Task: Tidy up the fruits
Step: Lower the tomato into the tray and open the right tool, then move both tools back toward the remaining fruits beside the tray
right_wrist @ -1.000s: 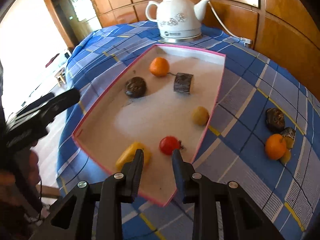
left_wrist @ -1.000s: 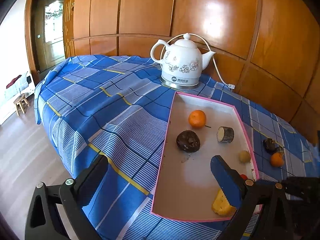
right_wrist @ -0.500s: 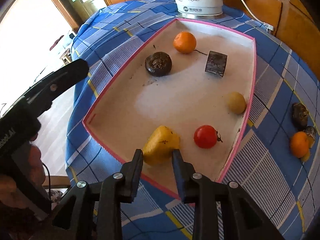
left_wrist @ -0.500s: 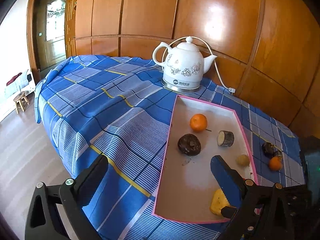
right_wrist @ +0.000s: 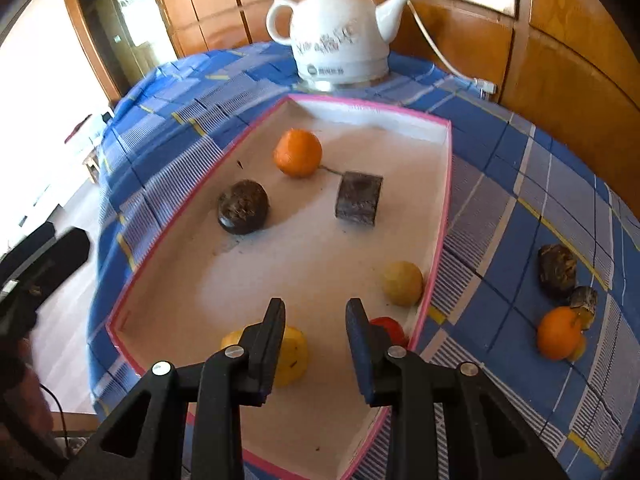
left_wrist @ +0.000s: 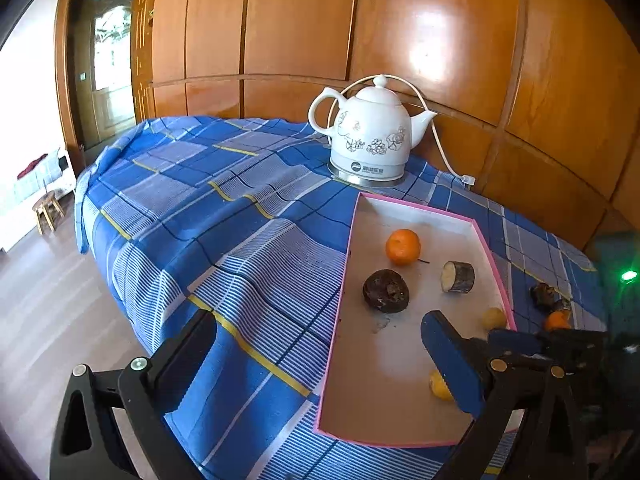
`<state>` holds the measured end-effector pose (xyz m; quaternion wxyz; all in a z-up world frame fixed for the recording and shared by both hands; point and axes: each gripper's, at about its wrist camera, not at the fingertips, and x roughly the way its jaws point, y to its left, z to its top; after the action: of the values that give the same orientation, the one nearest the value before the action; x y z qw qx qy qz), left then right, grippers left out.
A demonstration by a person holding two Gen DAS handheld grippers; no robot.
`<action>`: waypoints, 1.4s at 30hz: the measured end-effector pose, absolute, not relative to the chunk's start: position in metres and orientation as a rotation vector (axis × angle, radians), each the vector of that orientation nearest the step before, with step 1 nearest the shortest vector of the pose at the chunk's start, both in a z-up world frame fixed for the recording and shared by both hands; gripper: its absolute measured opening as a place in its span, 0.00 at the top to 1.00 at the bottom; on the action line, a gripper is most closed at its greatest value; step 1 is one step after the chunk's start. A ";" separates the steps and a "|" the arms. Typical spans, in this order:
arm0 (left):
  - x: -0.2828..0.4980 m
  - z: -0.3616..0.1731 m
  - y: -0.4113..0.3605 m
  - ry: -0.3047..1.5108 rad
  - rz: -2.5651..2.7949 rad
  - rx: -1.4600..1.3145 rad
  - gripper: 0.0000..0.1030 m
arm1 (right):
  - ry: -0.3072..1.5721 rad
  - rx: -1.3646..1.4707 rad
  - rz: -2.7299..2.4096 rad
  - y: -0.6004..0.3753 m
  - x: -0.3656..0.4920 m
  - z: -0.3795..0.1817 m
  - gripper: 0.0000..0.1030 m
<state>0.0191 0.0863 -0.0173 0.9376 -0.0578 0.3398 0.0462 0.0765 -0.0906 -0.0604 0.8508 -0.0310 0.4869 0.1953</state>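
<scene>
The pink-rimmed tray [right_wrist: 436,216] fills mid-frame, holding six pieces; loose fruits [right_wrist: 560,308] wait at the right edge on the cloth. The right gripper [right_wrist: 316,332], jaws apart and empty, should swing right there. The left gripper [left_wrist: 320,344] gapes wide, empty. The kettle [right_wrist: 340,28] logo is unreadable.

We see a white ceramic kettle [left_wrist: 370,136] with a floral print standing on its metal base at the far side of the blue plaid tablecloth [left_wrist: 224,216], and its white cord [right_wrist: 432,46] runs to a plug lying by the wooden wall panels [left_wrist: 400,28]. Off to the left we make out a doorway [left_wrist: 106,64] and a small wooden stool [left_wrist: 47,210] on the pale floor.
</scene>
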 end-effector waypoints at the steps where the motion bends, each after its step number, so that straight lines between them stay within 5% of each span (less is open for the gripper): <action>1: 0.019 -0.017 0.086 0.696 0.095 -0.116 0.00 | 1.021 -0.057 0.417 -0.091 0.074 -0.059 0.69; 42: 0.008 -0.012 0.027 0.715 -0.037 0.016 0.00 | 0.908 -0.064 0.247 -0.193 0.036 -0.013 0.69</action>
<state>0.0077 0.0274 -0.0123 0.9366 0.0080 0.3498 -0.0180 0.0362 -0.1927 -0.0127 0.8908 -0.0307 0.4374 0.1192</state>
